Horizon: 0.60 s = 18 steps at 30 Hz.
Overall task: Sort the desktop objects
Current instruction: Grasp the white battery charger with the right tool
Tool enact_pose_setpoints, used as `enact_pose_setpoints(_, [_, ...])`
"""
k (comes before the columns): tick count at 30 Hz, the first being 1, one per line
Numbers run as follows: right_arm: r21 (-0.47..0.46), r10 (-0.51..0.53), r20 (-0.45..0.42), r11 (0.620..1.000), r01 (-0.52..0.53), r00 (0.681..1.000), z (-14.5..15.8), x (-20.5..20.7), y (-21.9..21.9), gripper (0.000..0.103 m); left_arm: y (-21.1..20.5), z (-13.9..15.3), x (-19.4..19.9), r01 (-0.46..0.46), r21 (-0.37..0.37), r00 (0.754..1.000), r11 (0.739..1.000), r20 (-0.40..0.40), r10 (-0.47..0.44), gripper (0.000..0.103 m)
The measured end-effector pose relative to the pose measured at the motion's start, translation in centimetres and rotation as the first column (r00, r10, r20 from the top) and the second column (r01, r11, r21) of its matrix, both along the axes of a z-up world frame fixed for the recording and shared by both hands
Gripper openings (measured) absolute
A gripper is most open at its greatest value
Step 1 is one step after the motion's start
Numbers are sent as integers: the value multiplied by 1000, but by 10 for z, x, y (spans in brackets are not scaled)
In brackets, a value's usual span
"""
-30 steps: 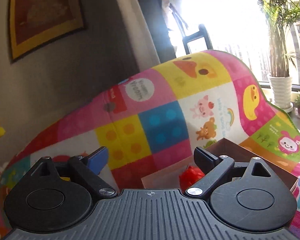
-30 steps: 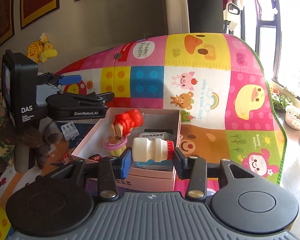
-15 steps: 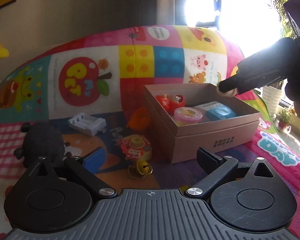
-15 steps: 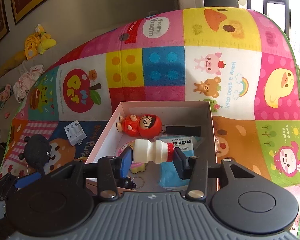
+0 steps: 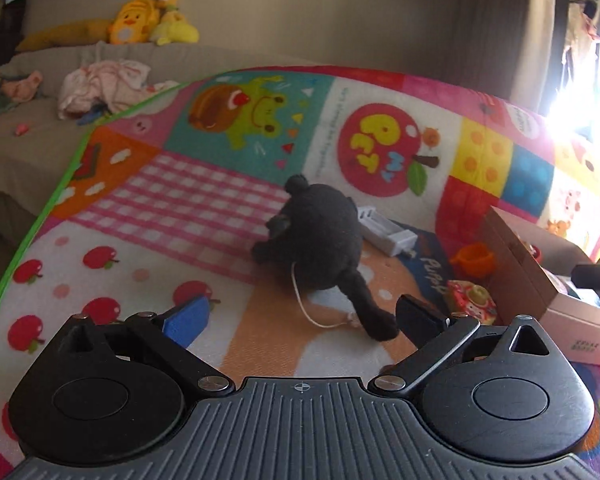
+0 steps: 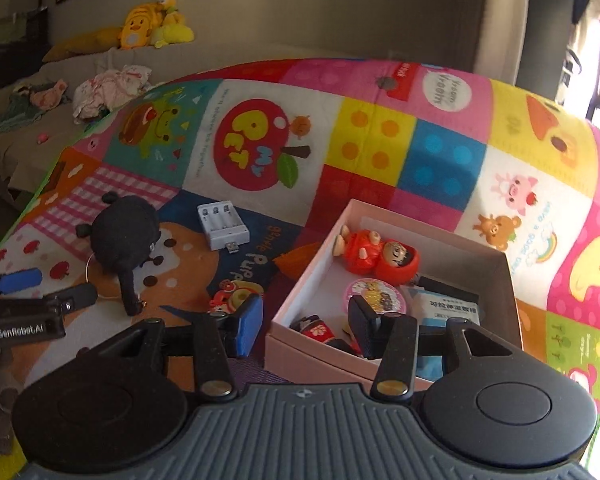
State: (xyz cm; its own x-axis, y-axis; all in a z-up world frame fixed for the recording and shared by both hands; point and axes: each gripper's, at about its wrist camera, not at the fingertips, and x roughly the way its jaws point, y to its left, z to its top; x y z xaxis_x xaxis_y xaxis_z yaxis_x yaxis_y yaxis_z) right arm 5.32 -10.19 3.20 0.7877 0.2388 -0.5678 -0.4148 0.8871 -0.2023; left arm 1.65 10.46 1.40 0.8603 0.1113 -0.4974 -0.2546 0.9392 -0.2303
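The pink cardboard box (image 6: pixel 384 364) sat open on the play mat (image 6: pixel 440 168), right of centre in the right wrist view. Inside it lay a red doll figure (image 6: pixel 374 254) at the far side, a round pink tin (image 6: pixel 374 294) nearer the middle, a white packet with printed text (image 6: pixel 446 308) to the right and a small red-and-black item (image 6: pixel 318 330) at the near left corner. No bottle could be seen in the box or between the fingers.

The right gripper (image 6: pixel 306 330) hung over the box's near left corner, its jaws partly apart and empty; the blue pad was outside the box wall, the black finger above the interior.

Left of the box, on the mat, lay a small red and yellow toy (image 6: pixel 232 298), an orange object (image 6: pixel 296 262) against the box's left wall, a white battery charger (image 6: pixel 222 226) farther off, and a black plush toy (image 6: pixel 124 238) with a thin white cord (image 5: pixel 306 304) trailing from it.

The left gripper (image 5: pixel 300 318) pointed down at the black plush toy, its jaws opening wide with nothing pressed between them; one plush limb reached into the gap close by the black finger, and whether they touched could not be told.

Beyond the mat's far left edge stood a beige sofa (image 5: pixel 32 136) carrying crumpled pink clothing (image 5: pixel 104 84) and yellow stuffed toys (image 5: pixel 152 20).
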Motion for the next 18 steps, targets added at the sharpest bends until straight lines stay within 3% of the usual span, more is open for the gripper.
enact_pose_setpoints(4, [-112, 94, 34, 990, -89, 995, -26, -8, 48, 41, 6, -1, -4, -8, -33, 1000, 999, 5, 8, 102])
enact_pose_setpoints(6, [-68, 91, -5, 993, -92, 996, -16, 11, 56, 39, 3, -1, -5, 2, -33, 1000, 999, 6, -2, 103])
enact_pose_setpoints(8, [10, 65, -137, 998, -64, 988, 5, 56, 59, 39, 0, -2, -5, 27, -33, 1000, 999, 6, -27, 103])
enact_pose_setpoints(10, [29, 39, -272, 999, -32, 961, 14, 104, 63, 42, -4, -2, -7, 70, -36, 997, 997, 23, -69, 103])
enact_pose_setpoints(12, [32, 25, -342, 999, -15, 939, 15, 139, 67, 43, -6, -2, -9, 107, -42, 994, 993, 42, -105, 103])
enact_pose_setpoints(14, [31, 27, -384, 999, -16, 923, 9, 166, 76, 65, -7, -2, -10, 118, -48, 992, 992, 52, -115, 103])
enact_pose_setpoints(16, [10, 31, -360, 1000, -29, 932, 1, 179, 91, 76, -4, -3, -9, 120, -73, 992, 990, 51, -116, 103])
enact_pose_setpoints(18, [-48, 4, -272, 999, -18, 962, -12, 186, 111, 76, -1, -5, -8, 124, -99, 992, 987, 48, -119, 103])
